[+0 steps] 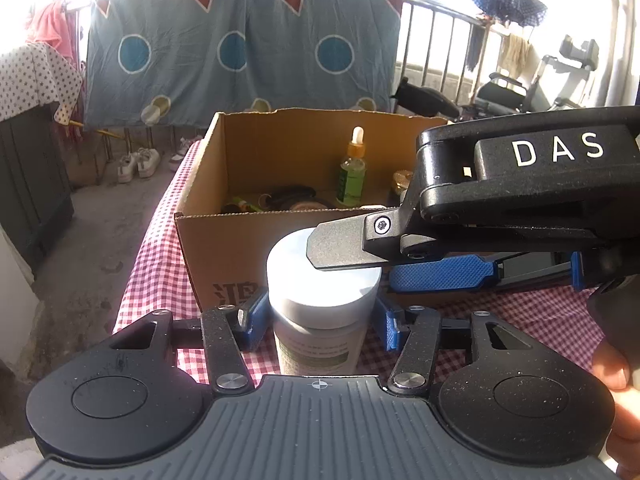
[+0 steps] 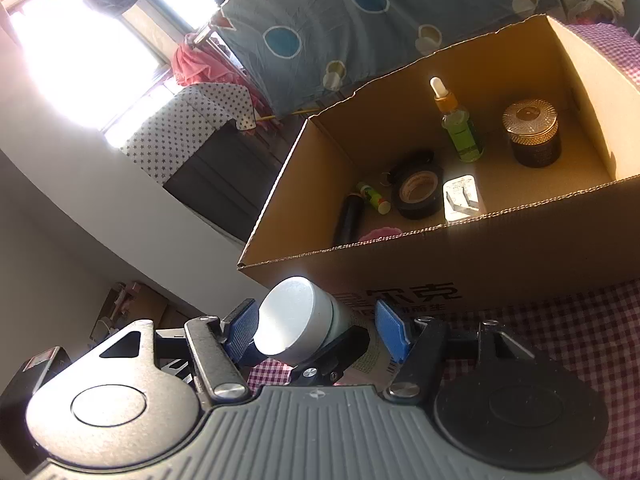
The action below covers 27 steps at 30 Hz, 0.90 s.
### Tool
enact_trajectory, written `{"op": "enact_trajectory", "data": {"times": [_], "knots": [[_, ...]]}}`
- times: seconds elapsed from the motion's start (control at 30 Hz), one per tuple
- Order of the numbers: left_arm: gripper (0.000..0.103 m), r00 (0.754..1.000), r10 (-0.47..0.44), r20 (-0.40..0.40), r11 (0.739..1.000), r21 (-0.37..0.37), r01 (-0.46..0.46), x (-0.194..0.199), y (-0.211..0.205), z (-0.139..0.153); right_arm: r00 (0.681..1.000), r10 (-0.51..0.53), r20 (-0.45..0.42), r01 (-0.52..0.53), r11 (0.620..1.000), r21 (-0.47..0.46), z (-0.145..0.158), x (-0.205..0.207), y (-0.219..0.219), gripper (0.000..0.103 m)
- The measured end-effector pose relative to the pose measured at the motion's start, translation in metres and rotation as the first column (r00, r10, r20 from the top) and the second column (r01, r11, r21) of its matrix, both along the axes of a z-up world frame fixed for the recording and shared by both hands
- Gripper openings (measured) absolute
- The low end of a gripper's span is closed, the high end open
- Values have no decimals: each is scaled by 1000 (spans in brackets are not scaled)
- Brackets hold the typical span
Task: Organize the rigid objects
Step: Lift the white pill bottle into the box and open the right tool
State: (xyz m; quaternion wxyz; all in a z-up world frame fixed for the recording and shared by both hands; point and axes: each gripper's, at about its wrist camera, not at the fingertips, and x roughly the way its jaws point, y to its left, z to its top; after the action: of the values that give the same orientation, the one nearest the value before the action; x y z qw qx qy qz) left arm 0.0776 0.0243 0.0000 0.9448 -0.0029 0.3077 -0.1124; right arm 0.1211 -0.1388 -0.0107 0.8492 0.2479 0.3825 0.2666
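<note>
White-lidded plastic jar (image 1: 322, 300) stands between your left claw's (image 1: 318, 320) blue pads, apparently gripped; your right claw (image 2: 316, 330) straddles it, open, before the cardboard box (image 2: 460, 256).

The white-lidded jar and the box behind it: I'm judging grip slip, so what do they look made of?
White-lidded jar: apparently plastic, with a smooth matte lid that glares softly in the sun and a printed paper label. Box: brown corrugated cardboard, dull, with ragged torn top edges.
</note>
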Motion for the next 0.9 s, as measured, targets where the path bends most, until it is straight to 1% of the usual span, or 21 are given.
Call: {"op": "enact_trajectory", "data": {"times": [0.17,0.23,0.37,0.53,0.7,0.9], "knots": [[54,999,-47,3,999,17,47,-2,-22,5,999,-41,2,41,999,21,0,-12,-25,67],[54,997,-71,4,997,26,71,-3,-33,6,998,-63,1,63,998,26,-1,-17,-37,65],[53,993,-120,4,992,43,120,-4,-57,9,994,-106,-4,106,993,42,-4,-26,-59,63],[53,986,-164,-5,985,51,164,-3,-77,9,988,-153,0,153,987,46,-6,-36,-83,62],[53,982,-188,-24,980,60,189,2,-89,7,983,-184,-13,184,981,65,-11,-37,-100,62],[53,979,-196,-56,977,77,200,7,-96,5,980,-195,-36,198,976,87,-18,-39,-109,62]]}}
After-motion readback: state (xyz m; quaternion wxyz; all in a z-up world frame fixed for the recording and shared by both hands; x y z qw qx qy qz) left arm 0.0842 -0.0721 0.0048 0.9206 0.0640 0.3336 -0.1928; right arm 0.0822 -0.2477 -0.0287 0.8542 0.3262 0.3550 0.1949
